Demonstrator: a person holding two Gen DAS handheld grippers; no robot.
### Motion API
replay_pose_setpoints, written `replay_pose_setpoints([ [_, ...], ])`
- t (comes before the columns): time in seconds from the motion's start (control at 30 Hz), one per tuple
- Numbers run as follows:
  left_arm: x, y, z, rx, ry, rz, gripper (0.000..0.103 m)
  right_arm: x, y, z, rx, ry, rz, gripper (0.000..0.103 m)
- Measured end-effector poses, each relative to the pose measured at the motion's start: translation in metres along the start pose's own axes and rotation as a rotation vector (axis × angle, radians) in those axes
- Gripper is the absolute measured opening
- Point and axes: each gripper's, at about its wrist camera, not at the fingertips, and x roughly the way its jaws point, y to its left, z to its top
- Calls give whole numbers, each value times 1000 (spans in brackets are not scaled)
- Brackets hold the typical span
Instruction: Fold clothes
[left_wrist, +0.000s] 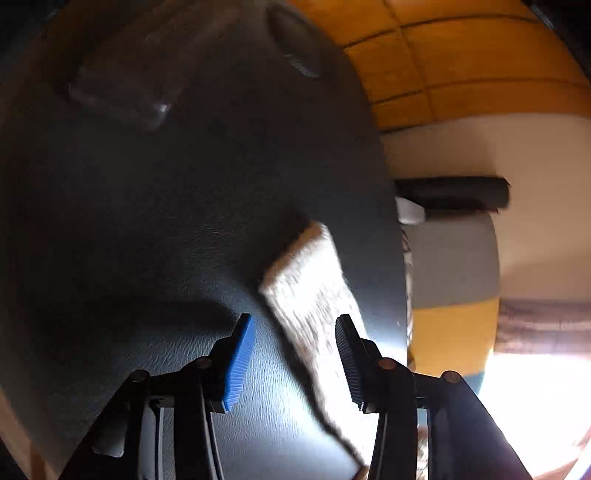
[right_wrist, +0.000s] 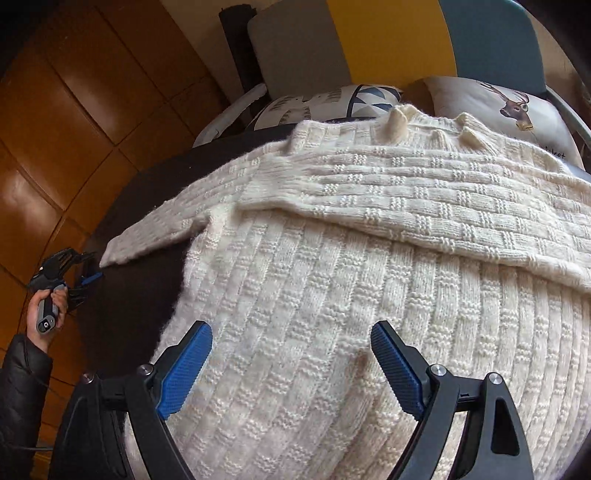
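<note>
Both spread empty: right hand-held gripper (right_wrist: 291, 363) over sweater (right_wrist: 332, 295), left hand-held gripper (left_wrist: 293, 363) at sleeve cuff (left_wrist: 306, 280)

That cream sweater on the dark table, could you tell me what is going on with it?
A person is folding the cream sweater, with a handheld gripper in each hand. One sleeve already lies folded across the body. The other sleeve stretches out over the dark table, and the left gripper is open with that sleeve's cuff between its fingers, not yet clamped. The right gripper hovers open over the sweater's body.
</note>
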Motion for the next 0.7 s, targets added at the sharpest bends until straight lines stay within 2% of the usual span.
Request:
replay_pose_setpoints([
  [0.07,6,2,4,-40,-3,-13,52,-2,2,2,-8,3,-3,90],
  [0.17,14,6,10,-100,-8,-32,69,-1,3,9,-15,4,-6,90],
  [0.27,23,9,16,-161,-13,-51,70,5,2,24,-27,-6,-24,90],
  [0.33,26,9,17,-174,-14,-54,61,10,-1,34,-25,-12,-29,90],
  [0.4,30,8,16,-172,-14,-53,15,14,-5,42,-12,-21,-34,90],
  [0.47,33,6,16,-171,-13,-52,9,16,-10,49,6,-28,-30,90],
  [0.7,42,0,14,-159,-11,-53,7,22,-29,41,57,-21,-47,90],
])
